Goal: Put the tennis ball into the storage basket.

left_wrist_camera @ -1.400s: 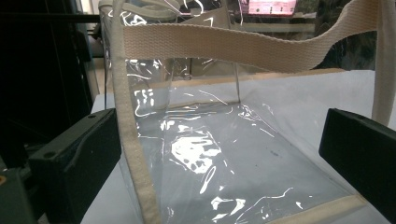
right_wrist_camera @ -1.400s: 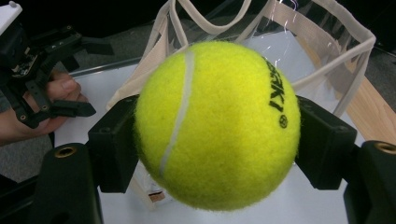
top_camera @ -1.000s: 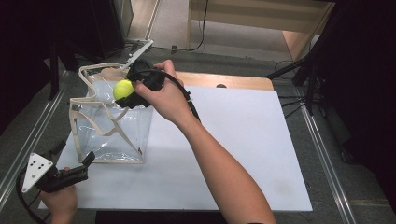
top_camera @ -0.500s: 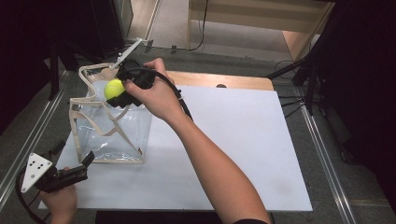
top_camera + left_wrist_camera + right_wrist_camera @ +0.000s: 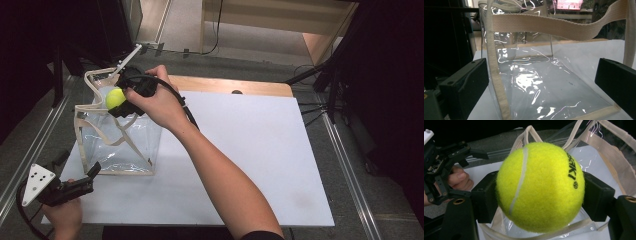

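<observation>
I held the right gripper clenched on a tennis ball above the clear tote bag; my left gripper, released, sat near the bag's front corner.

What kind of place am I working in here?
Probably a lab or recording workspace, not a home: a white table on a wooden base, metal rails beside it, cables across a bare floor, and dark surroundings.

ball: fuzzy felt | bag: glossy clear plastic, woven cloth straps | jaws: matt black plastic
</observation>
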`<state>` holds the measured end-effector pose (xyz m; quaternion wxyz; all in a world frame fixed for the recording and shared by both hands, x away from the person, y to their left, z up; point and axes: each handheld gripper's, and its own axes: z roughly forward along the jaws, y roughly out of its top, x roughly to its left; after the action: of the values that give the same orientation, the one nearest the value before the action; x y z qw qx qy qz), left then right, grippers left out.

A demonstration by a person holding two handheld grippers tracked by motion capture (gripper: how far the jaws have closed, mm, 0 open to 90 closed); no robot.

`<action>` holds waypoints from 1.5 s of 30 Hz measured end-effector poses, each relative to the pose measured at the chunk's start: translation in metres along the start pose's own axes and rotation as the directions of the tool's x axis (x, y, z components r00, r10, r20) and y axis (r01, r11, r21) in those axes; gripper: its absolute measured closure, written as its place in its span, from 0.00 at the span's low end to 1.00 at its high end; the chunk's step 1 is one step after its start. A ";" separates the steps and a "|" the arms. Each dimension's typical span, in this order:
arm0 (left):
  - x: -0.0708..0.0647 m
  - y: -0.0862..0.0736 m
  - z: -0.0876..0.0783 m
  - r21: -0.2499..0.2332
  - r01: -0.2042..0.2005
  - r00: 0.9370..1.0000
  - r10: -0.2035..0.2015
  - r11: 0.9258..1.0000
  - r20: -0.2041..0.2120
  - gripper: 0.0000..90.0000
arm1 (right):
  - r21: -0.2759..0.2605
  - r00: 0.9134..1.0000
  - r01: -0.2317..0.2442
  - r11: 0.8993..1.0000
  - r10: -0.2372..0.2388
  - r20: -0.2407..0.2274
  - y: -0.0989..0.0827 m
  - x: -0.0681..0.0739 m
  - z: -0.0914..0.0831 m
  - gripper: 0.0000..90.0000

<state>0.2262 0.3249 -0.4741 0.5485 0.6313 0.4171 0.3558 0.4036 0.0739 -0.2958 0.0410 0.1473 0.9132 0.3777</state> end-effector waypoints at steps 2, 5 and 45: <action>0.000 0.000 0.000 -0.004 0.002 1.000 -0.002 1.000 0.002 0.00 | -0.001 1.000 0.010 1.000 -0.010 -0.006 -0.001 -0.001 0.003 0.27; 0.000 0.000 0.000 -0.002 0.000 1.000 0.000 1.000 0.003 0.00 | 0.022 1.000 -0.011 1.000 0.011 -0.006 -0.002 0.001 0.006 0.27; -0.001 0.000 0.001 0.003 -0.008 1.000 0.008 1.000 0.003 0.00 | -0.042 0.996 -0.061 0.997 0.063 0.057 -0.045 0.006 -0.030 0.00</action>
<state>0.2269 0.3232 -0.4746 0.5468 0.6345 0.4141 0.3564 0.3816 0.0250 -0.3061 0.0586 0.1856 0.8989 0.3926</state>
